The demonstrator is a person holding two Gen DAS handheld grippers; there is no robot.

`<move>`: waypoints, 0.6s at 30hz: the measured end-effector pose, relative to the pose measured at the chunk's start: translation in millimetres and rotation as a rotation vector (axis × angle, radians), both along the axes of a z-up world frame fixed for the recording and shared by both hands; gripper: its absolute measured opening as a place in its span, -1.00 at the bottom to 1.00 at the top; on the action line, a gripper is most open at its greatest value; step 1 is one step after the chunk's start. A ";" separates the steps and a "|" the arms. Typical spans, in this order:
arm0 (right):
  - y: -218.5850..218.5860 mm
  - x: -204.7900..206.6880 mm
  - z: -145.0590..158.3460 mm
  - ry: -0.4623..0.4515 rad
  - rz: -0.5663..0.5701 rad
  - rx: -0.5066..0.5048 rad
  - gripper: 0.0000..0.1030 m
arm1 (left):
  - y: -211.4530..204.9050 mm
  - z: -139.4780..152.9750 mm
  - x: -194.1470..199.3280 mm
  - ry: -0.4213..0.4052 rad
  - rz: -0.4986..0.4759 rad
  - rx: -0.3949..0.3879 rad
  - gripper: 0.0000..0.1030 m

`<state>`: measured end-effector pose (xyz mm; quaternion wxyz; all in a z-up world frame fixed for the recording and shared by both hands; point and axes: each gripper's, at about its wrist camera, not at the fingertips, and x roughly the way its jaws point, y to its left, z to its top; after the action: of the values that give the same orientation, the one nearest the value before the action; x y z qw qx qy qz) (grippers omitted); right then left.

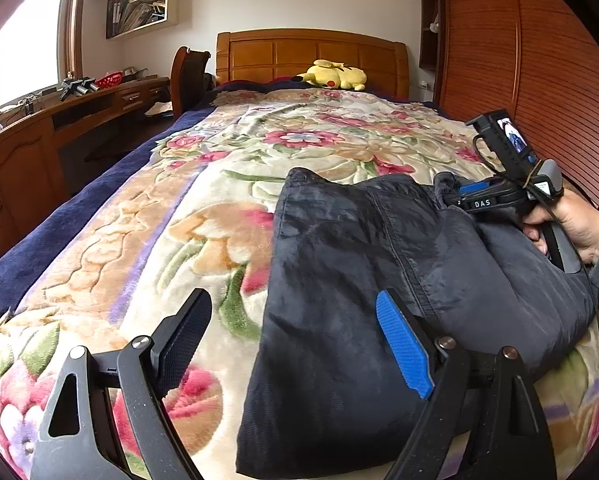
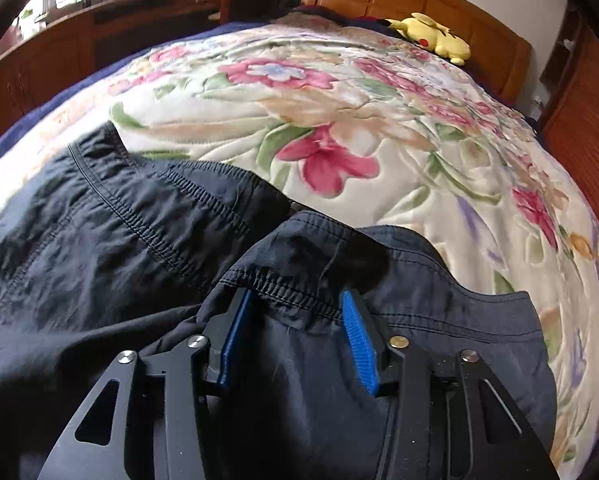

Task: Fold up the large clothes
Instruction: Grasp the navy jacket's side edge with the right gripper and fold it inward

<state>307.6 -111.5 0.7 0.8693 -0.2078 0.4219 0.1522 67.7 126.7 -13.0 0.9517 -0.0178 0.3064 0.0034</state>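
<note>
A dark navy garment [image 1: 379, 280] lies folded on the floral blanket [image 1: 203, 216], filling the lower half of the right wrist view [image 2: 99, 240]. My left gripper [image 1: 293, 300] stands wide open over the garment's left edge: one finger is above the blanket, the blue pad above the cloth. My right gripper [image 2: 295, 300] points down at the garment's far right part, with a stitched hem ridge [image 2: 283, 292] lying between its half-open jaws; the pads do not clearly press on it. In the left wrist view a hand holds that gripper [image 1: 455, 196], its tips low against the fabric.
A yellow plush toy [image 1: 333, 74] lies at the wooden headboard [image 1: 311, 50]. A wooden desk [image 1: 79, 108] and a chair [image 1: 189, 76] run along the bed's left side. A slatted wooden wardrobe [image 1: 539, 80] stands on the right. The blanket stretches beyond the garment.
</note>
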 end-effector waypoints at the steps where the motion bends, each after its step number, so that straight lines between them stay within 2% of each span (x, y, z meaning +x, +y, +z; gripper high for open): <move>1: 7.4 2.5 3.9 -0.003 -0.004 -0.012 -0.02 | 0.7 0.2 0.4 0.000 0.001 -0.001 0.65; 3: 11.6 4.0 14.6 -0.069 -0.036 -0.040 0.14 | 1.1 0.8 0.3 -0.002 0.001 -0.001 0.65; 5: 17.7 -7.0 32.3 -0.165 -0.056 -0.032 0.20 | 0.7 1.6 -0.5 -0.005 0.001 -0.001 0.65; 7: 27.4 -19.9 47.0 -0.197 -0.046 0.040 0.29 | 0.9 2.6 -0.8 -0.008 0.002 -0.001 0.65; 9: 41.5 -27.7 52.7 -0.211 -0.025 0.062 0.31 | 1.5 2.9 -0.9 -0.009 0.004 -0.002 0.65; 10: 53.1 -30.5 53.0 -0.199 0.004 0.075 0.32 | 2.0 2.8 -1.1 -0.009 0.005 -0.001 0.65; 14: 83.8 -46.4 42.9 -0.057 0.122 0.134 0.32 | 5.0 2.7 -1.5 -0.008 0.012 -0.004 0.65; 18: 111.7 -34.6 18.5 0.070 0.132 0.098 0.32 | 8.8 2.5 -2.7 -0.005 0.014 -0.006 0.65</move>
<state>273.0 0.2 19.2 0.8512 -0.1867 0.4294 0.2369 65.0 135.6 -10.5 0.9524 -0.0229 0.3039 0.0088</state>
